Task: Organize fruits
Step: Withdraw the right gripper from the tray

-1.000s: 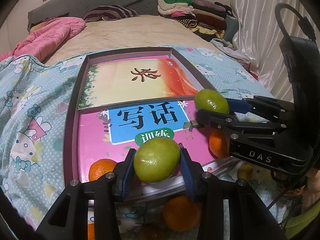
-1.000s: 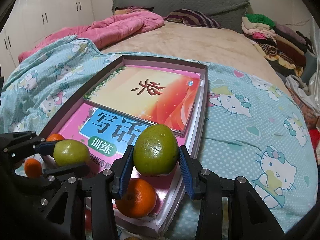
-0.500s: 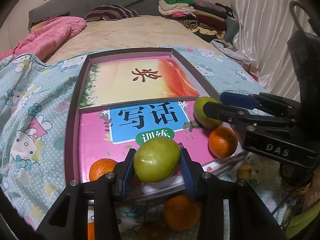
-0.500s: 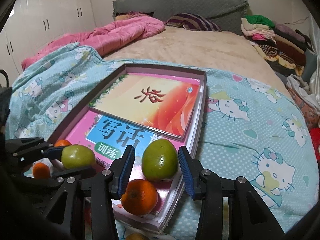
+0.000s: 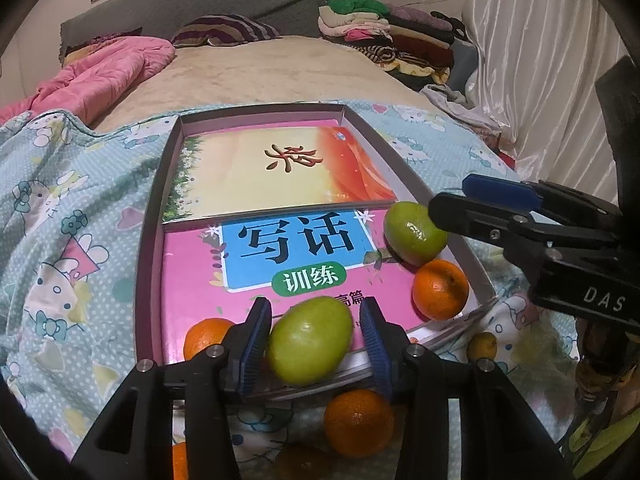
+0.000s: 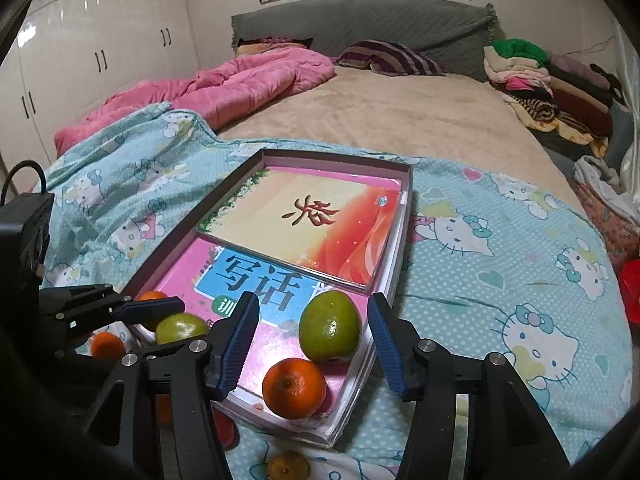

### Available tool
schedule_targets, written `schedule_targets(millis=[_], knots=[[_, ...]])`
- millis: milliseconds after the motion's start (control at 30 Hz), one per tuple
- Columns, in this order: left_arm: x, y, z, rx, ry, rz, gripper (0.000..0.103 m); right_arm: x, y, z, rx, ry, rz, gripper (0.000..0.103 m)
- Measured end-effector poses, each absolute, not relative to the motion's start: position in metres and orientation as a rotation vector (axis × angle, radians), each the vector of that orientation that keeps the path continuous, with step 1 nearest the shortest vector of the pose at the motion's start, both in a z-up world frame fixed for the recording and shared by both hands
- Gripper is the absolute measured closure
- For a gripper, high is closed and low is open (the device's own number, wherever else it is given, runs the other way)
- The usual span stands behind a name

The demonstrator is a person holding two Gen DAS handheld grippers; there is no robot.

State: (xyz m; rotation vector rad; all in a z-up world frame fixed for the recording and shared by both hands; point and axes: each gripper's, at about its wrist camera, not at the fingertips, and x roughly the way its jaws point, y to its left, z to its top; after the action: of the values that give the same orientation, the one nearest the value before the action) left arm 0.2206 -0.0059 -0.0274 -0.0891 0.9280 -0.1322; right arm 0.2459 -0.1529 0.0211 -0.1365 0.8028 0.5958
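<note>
The left tool (image 5: 316, 338) has just been spreading a little, with a green fruit (image 5: 310, 340) sitting between its pads, the left pad touching and the right one just clear. An orange (image 5: 206, 336) is lying just left of it, on a pink book (image 5: 276, 256) inside a box (image 5: 150, 216).

The right tool (image 6: 314, 340) has just been widening and is standing spread, clear of a second green fruit (image 6: 330, 326) between its pads. A second orange (image 6: 294, 388) is resting below that fruit. Beyond, a patterned blanket (image 6: 480, 248) is covering the bed (image 6: 400, 116).
</note>
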Motion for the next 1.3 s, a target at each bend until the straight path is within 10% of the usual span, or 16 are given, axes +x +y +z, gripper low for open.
schedule_targets(millis=[367, 1300], knots=[[0.208, 0.006, -0.005, -0.145, 0.881, -0.104, 0.029, 0.239, -0.165, 0.039, -0.097, 0.764, 0.595, 0.04], [0.162, 0.033, 0.04, -0.179, 0.777, -0.039, 0.012, 0.2, -0.175, 0.086, -0.067, 0.638, 0.626, 0.032]])
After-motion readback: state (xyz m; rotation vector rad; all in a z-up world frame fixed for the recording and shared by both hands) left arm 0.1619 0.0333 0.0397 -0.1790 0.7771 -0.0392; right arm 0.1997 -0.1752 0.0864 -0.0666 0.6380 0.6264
